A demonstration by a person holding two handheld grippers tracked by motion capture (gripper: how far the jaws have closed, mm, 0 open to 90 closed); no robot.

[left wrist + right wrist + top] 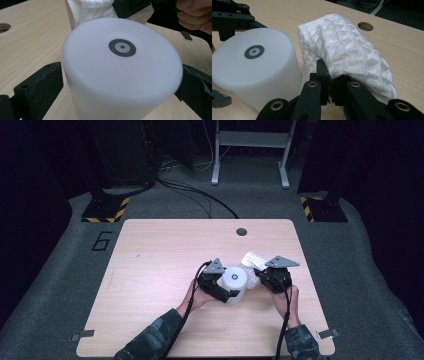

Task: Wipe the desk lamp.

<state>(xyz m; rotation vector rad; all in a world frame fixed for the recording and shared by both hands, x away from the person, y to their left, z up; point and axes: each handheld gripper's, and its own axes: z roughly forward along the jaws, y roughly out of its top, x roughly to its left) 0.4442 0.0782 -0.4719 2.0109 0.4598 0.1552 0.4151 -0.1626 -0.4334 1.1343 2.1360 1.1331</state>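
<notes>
While the left gripper [226, 285] grips the white cylinder [235, 285] between its spread jaws near the middle of the wooden table [150, 270], the right gripper [260, 275] pinches a white quilted cloth [347, 50]. That cloth touches the cylinder's side.

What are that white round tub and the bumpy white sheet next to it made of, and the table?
The white tub looks like matte, slightly translucent plastic: smooth, softly glowing, seamless. The bumpy sheet seems to be quilted paper towel or thin cloth; its embossed diamond pattern and soft folds fit either. The table shows pale wood grain, probably laminate.
</notes>
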